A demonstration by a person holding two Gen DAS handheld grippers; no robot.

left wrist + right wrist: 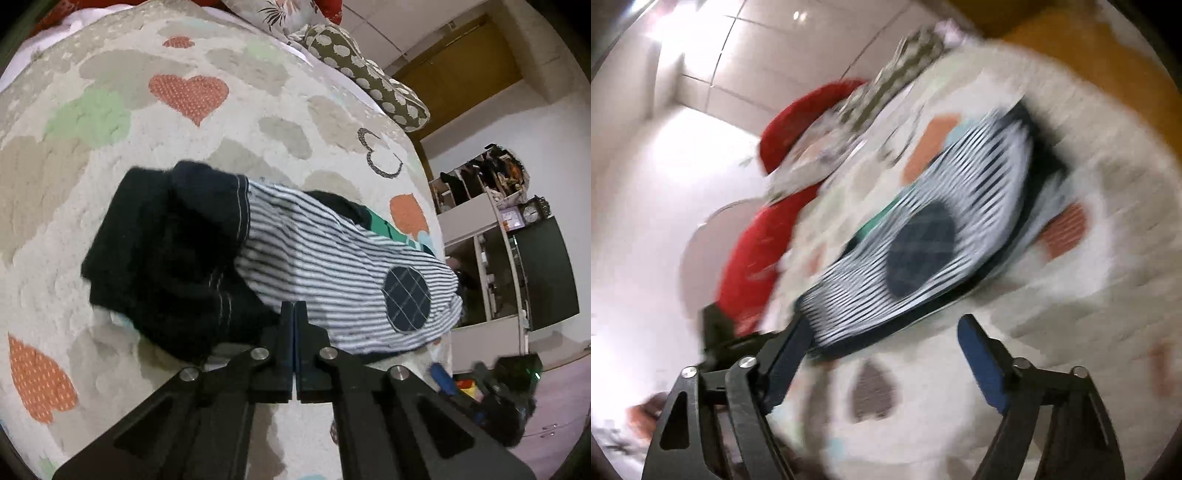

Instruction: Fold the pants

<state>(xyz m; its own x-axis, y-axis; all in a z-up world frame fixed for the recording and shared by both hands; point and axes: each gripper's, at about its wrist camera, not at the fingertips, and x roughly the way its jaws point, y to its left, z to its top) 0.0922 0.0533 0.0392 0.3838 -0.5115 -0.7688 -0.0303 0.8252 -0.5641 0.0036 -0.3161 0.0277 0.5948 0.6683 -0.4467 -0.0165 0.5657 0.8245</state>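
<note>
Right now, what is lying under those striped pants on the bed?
A green garment peeks out from beneath the striped pants, and dark fabric runs along their edge. Below is the heart-patterned bedspread. How far the green piece extends underneath is covered.

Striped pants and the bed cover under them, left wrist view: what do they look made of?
Striped pants: looks like soft, matte knit cloth, probably cotton jersey; it drapes and creases, with fine stripes, a stitched dark cuff and a sewn-on checked round patch. Bed cover: seems a nubbly, quilted or chenille-like textile; its surface is pebbled and matte, with dotted heart patches. Exact fibre cannot be told.
</note>
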